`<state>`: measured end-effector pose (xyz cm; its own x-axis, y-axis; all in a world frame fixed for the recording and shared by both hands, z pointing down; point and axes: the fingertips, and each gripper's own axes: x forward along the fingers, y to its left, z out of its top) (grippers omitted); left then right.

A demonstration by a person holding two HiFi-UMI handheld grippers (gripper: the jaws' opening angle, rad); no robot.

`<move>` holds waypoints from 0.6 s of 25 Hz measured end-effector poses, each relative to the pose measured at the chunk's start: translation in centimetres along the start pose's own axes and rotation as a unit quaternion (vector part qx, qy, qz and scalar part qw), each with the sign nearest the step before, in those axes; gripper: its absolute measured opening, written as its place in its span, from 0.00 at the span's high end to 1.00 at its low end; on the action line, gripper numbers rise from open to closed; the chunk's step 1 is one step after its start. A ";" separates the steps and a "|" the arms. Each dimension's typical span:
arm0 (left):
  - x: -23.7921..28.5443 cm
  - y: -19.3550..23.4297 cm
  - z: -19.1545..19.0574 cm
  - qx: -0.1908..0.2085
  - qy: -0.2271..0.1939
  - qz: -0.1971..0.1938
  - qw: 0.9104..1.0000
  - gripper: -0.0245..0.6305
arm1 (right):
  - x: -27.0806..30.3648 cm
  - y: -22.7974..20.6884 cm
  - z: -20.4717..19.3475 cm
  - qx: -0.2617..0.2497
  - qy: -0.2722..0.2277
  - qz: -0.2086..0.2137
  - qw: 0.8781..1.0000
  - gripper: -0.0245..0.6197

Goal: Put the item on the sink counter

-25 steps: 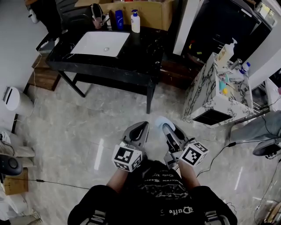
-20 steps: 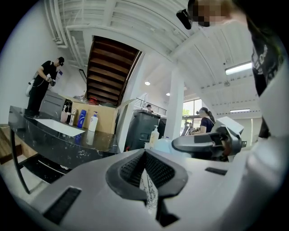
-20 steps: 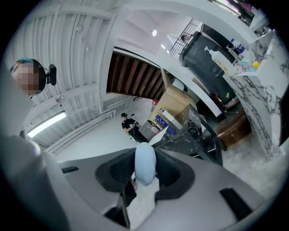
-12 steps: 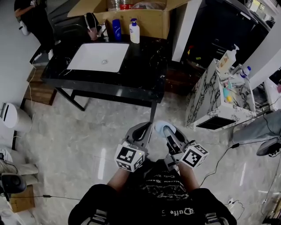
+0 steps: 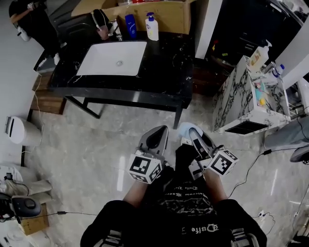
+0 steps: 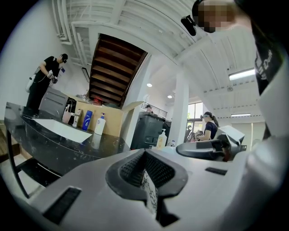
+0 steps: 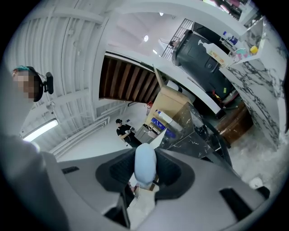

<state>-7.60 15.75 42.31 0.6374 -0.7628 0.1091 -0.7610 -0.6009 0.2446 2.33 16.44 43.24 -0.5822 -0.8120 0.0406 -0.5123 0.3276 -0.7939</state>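
The black marble sink counter (image 5: 161, 65) with a white basin (image 5: 113, 58) stands ahead of me across the floor. My right gripper (image 5: 192, 136) is shut on a rounded light-blue item (image 5: 185, 129), held low in front of my body. In the right gripper view the light-blue item (image 7: 145, 165) sticks up between the ribbed pads, with the counter (image 7: 195, 131) beyond. My left gripper (image 5: 155, 139) is beside it, shut, with nothing between its fingers. The left gripper view shows the counter (image 6: 67, 145) off to the left.
A white pump bottle (image 5: 152, 28), a blue bottle (image 5: 130, 24) and a cardboard box (image 5: 166, 12) stand at the counter's back. A marble-patterned cabinet (image 5: 236, 103) stands to the right. A person (image 5: 29, 21) is at the far left, a white bin (image 5: 19, 131) by the wall.
The counter has drawn nearer and shifted slightly right in the head view. Both grippers stay side by side, and the light-blue item remains held.
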 end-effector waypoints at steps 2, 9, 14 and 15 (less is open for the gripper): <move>0.1 0.7 -0.2 0.000 0.001 0.007 1.000 0.95 | 0.8 -0.5 0.3 -0.001 0.003 -0.001 1.000 0.77; 1.8 3.9 0.3 -0.002 -0.005 0.041 0.999 0.95 | 4.7 -2.2 1.9 -0.017 0.024 0.002 1.000 0.77; 5.3 6.0 1.2 0.001 -0.004 0.056 0.998 0.95 | 8.2 -3.8 4.0 -0.038 0.046 0.015 0.998 0.77; 6.2 6.2 1.2 0.002 -0.002 0.058 0.998 0.95 | 8.8 -4.2 4.5 -0.037 0.048 0.018 0.998 0.77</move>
<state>-8.53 6.96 43.33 0.5436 -0.8289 0.1319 -0.8306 -0.5087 0.2267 2.22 5.73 44.17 -0.6564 -0.7508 0.0741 -0.5334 0.3924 -0.7493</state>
